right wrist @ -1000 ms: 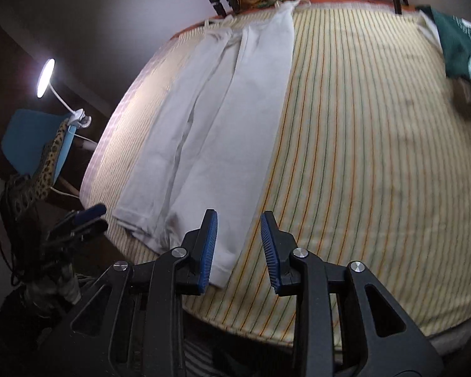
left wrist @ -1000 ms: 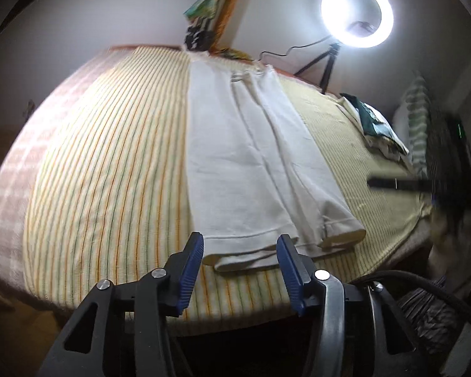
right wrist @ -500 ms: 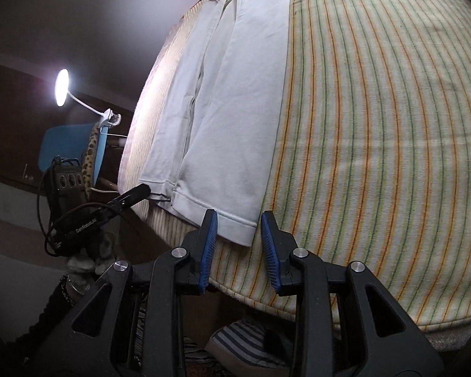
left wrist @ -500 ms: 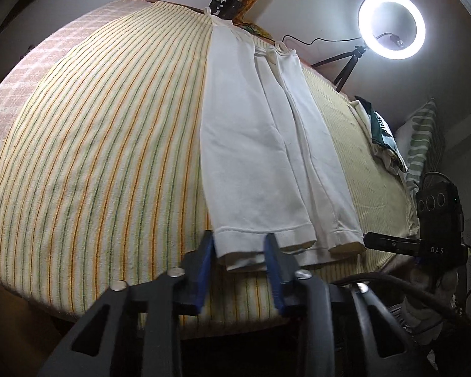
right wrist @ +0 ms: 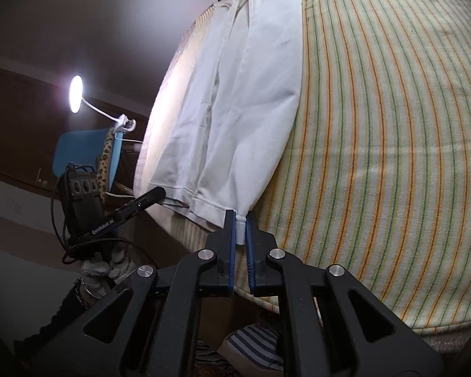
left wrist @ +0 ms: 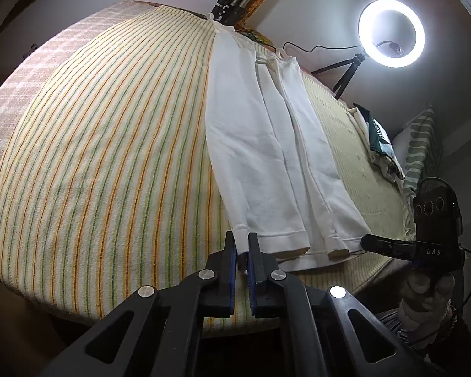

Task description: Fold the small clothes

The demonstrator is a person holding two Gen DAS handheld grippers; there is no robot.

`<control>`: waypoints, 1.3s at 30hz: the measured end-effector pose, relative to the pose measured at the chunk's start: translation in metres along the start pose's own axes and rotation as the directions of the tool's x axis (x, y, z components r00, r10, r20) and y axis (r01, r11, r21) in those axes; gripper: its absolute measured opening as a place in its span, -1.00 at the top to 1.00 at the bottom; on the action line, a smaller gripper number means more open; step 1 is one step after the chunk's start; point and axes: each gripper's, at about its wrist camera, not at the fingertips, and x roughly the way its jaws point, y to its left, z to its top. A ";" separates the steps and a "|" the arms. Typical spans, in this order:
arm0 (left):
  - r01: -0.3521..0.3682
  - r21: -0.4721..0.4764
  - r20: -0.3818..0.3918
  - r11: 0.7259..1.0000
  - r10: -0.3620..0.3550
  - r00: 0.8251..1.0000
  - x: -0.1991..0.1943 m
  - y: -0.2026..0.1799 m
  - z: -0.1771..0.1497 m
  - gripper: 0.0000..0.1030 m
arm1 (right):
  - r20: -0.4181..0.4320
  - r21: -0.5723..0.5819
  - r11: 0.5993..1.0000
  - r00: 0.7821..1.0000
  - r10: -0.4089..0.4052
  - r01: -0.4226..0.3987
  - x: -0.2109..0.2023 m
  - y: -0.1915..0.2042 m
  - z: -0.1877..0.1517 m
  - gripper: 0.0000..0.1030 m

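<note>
Left wrist view: left hand-held gripper point(left wrist: 241, 251) closed down on the near left hem corner of the white trousers point(left wrist: 267, 163); cloth visibly pinched between the blue pads point(left wrist: 232, 251). Trousers lie lengthwise on the bed point(left wrist: 110, 157), over its striped yellow cover, folded with one leg over the other, waistband at the far edge, hems at the near edge. Right hand-held gripper point(left wrist: 380, 243) seen at the right, its tip at the other hem corner. Ring light point(left wrist: 391, 33) on a small tripod beyond the far edge; folded dark green garment point(left wrist: 380, 138) at the far right of the bed.

Right wrist view: right hand-held gripper point(right wrist: 240, 229) likewise clamped on the near right hem corner of the white trousers point(right wrist: 241, 94), ribbed cuff held between the pads point(right wrist: 230, 229). Left hand-held gripper point(right wrist: 150, 196) visible at the left, at the opposite hem corner. Desk lamp point(right wrist: 76, 94) lit in the background, left.
</note>
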 end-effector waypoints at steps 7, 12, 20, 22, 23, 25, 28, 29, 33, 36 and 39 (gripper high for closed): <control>0.032 0.002 0.046 0.999 -0.032 0.998 -0.016 -0.011 0.014 0.96 | 0.062 0.007 0.999 0.997 0.045 -0.045 -0.015 0.002 0.011 0.86; 0.041 -0.009 0.072 0.999 -0.040 0.997 -0.020 -0.018 0.031 0.96 | 0.101 0.030 0.997 0.993 0.066 -0.070 -0.020 0.003 0.025 0.86; 0.041 -0.007 0.096 0.999 -0.040 0.995 -0.016 -0.033 0.068 0.96 | 0.163 0.043 0.995 0.983 0.082 -0.090 -0.024 0.016 0.056 0.86; 0.042 -0.017 0.100 0.999 -0.040 0.994 -0.012 -0.035 0.080 0.96 | 0.180 0.066 0.992 0.979 0.093 -0.106 -0.022 0.015 0.066 0.86; 0.039 -0.021 0.104 0.999 -0.037 0.994 -0.009 -0.036 0.085 0.96 | 0.186 0.075 0.991 0.978 0.097 -0.112 -0.020 0.015 0.071 0.86; 0.031 -0.024 0.105 0.999 -0.028 0.994 -0.002 -0.037 0.097 0.96 | 0.198 0.072 0.994 0.978 0.068 -0.083 -0.016 0.014 0.082 0.86; 0.020 -0.037 0.105 0.999 -0.016 0.994 0.009 -0.038 0.110 0.96 | 0.202 0.095 0.993 0.978 0.055 -0.076 -0.010 0.010 0.098 0.86; 0.017 -0.042 0.104 0.999 -0.013 0.995 0.013 -0.037 0.115 0.96 | 0.203 0.101 0.992 0.978 0.051 -0.073 -0.008 0.007 0.103 0.86; -0.011 -0.052 0.100 0.999 0.016 0.995 0.029 -0.033 0.132 0.96 | 0.203 0.126 0.991 0.979 0.028 -0.055 0.000 -0.006 0.123 0.86; -0.027 -0.079 0.084 0.996 0.033 0.996 0.042 -0.023 0.141 0.96 | 0.190 0.141 0.989 0.982 0.011 -0.038 0.010 -0.014 0.134 0.86; -0.042 -0.102 0.071 0.994 0.049 0.996 0.052 -0.013 0.147 0.96 | 0.179 0.149 0.989 0.984 -0.005 -0.022 0.020 -0.020 0.144 0.86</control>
